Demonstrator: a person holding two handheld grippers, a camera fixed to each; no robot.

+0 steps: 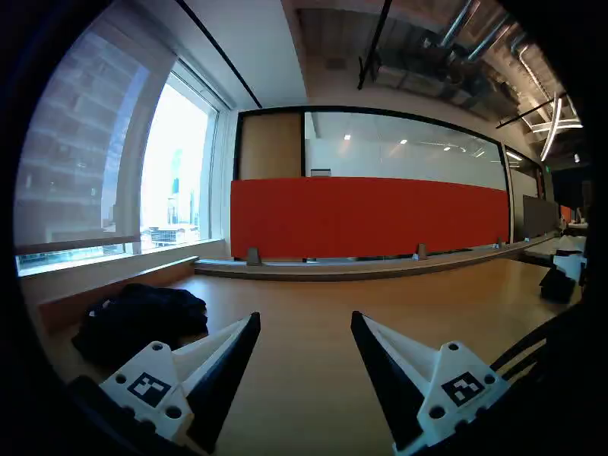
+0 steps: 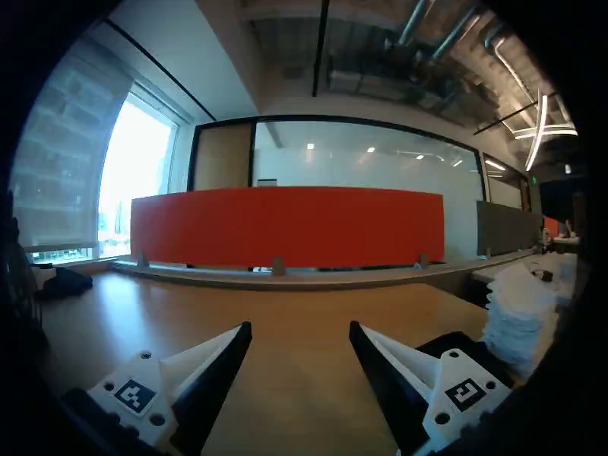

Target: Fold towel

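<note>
Both sets of jaws apart, empty: left gripper (image 1: 305,315), right gripper (image 2: 300,324), over the desk (image 1: 425,296). Seems the start; needs a reach to the towel stack (image 2: 520,319) at the desk's right end.

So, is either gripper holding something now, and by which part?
Nothing is held. The left gripper and the right gripper both have open, empty jaws.
</note>
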